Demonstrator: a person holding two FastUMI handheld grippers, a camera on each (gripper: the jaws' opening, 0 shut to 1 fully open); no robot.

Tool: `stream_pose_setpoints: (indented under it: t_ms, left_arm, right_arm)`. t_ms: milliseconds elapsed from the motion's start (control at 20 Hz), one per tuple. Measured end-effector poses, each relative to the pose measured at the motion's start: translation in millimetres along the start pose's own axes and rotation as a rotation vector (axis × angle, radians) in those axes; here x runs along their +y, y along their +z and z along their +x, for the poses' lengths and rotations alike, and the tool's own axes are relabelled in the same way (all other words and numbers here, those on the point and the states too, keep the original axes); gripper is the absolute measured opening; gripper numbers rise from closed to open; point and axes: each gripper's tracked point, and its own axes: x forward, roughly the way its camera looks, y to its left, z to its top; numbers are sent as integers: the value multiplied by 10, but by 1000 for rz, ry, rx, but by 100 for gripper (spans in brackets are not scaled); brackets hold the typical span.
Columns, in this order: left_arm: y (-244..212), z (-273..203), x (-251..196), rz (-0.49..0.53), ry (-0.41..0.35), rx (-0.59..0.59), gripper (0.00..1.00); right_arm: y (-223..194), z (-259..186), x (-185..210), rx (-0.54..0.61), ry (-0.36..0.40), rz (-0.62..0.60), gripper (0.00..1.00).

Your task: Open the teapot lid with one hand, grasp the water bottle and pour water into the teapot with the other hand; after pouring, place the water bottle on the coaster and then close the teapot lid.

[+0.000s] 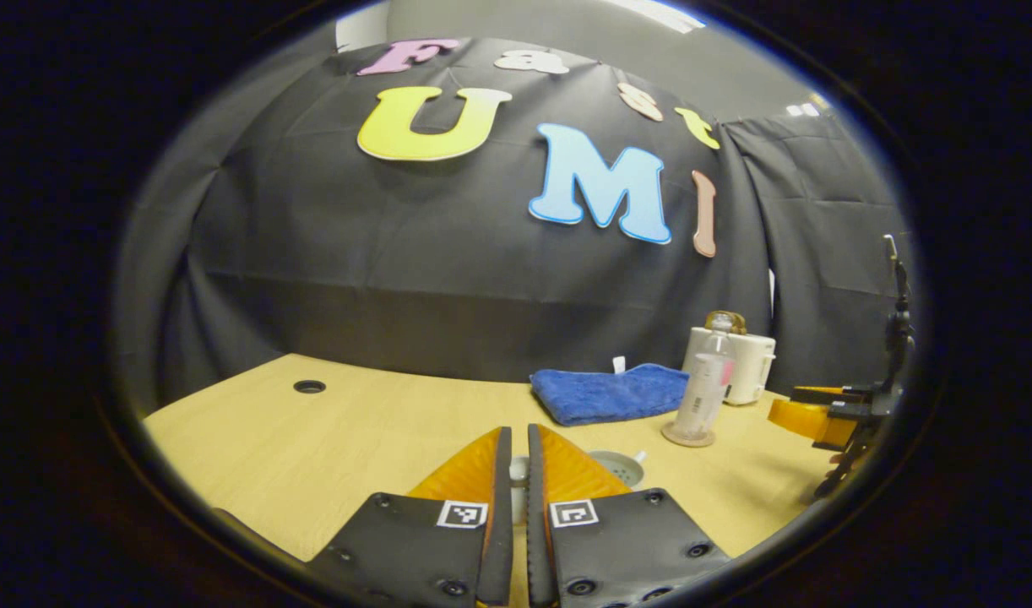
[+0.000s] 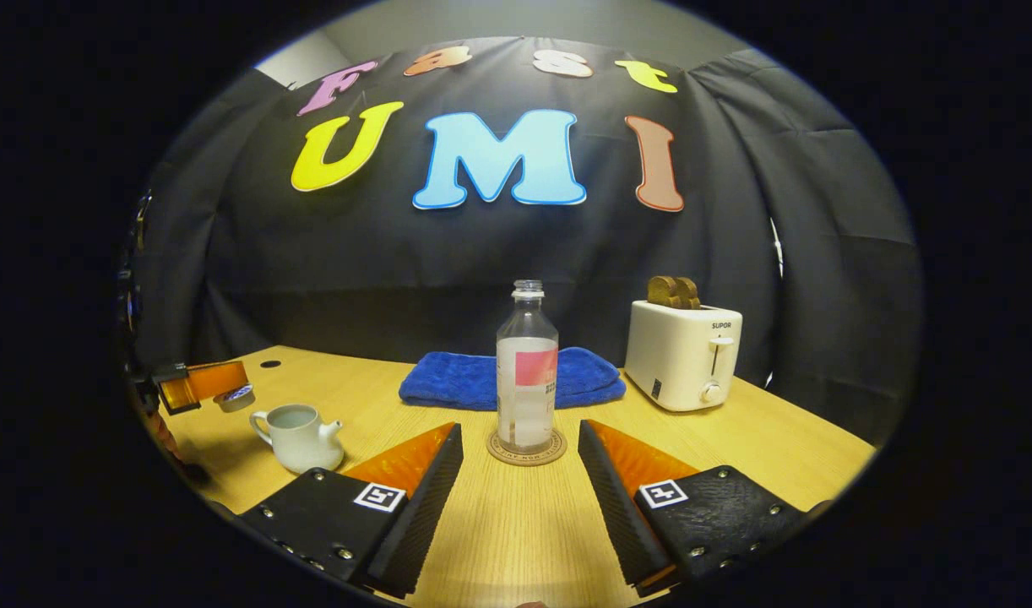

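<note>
A short brand word in dark capitals stands near the top of the front of the cream box-shaped toaster (image 2: 683, 355), right of the clear plastic water bottle (image 2: 526, 371). The bottle's white-and-pink paper label (image 2: 529, 376) carries print too small to read, as does the rim of the round brown coaster (image 2: 526, 456) beneath it. Square black-and-white coded markers (image 2: 380, 496) sit on the right gripper (image 2: 520, 425) and left gripper (image 1: 518, 431); they bear no letters.

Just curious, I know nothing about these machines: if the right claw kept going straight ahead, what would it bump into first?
Most likely the water bottle, standing on its coaster dead ahead between the open right claw fingers.
</note>
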Motion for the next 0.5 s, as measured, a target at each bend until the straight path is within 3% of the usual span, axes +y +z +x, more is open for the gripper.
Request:
stream_pose_setpoints:
  t_ms: [200,500]
  left_arm:
    - [51,65,-215,73,-11,2,14]
    - [-51,264,-485,115,-30,45,14]
  right_arm:
    - [-140,-313,125,17,57,30,86]
    - [-146,-523,173,-30,85,-18,86]
